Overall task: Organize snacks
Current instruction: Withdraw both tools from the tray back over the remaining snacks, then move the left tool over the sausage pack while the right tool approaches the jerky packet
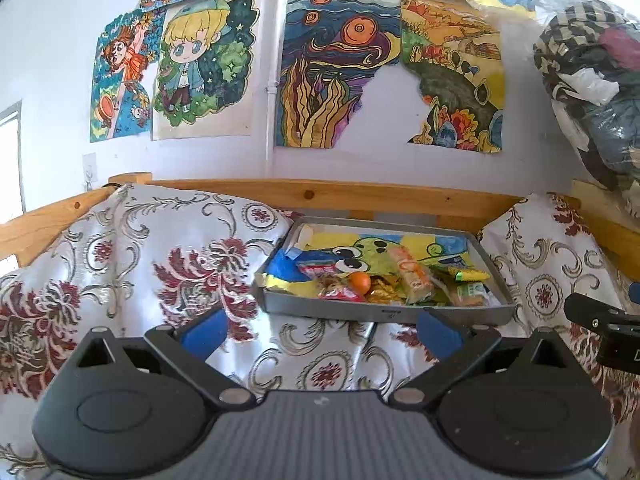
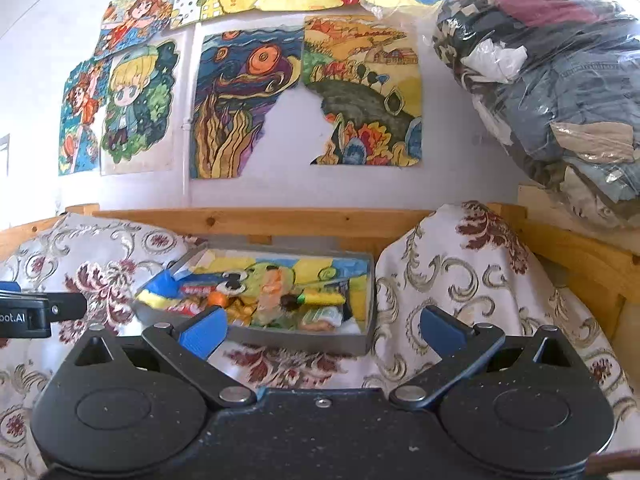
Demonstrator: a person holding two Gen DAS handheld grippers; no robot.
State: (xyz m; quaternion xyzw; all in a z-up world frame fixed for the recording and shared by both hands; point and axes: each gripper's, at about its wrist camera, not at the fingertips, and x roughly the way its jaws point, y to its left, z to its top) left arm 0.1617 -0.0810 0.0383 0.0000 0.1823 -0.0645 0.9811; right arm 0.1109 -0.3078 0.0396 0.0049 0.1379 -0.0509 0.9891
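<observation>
Both grippers empty: left gripper (image 1: 320,330) and right gripper (image 2: 320,330) stand with jaws spread wide. Snacks (image 1: 384,282) lie heaped in grey tray (image 1: 380,312), centre frame, on patterned cloth (image 1: 160,272). Risk: crowded wrappers invite a double pick; soft bedding may tip the tray

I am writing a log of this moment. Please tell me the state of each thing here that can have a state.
Left gripper: open, empty, short of the tray.
Right gripper: open, empty.
Grey tray: open-topped, lying on the patterned cloth, snacks heaped along its near side.
Small orange ball: lying loose among the wrappers.
Clear bag of clothes: stuffed full.
</observation>
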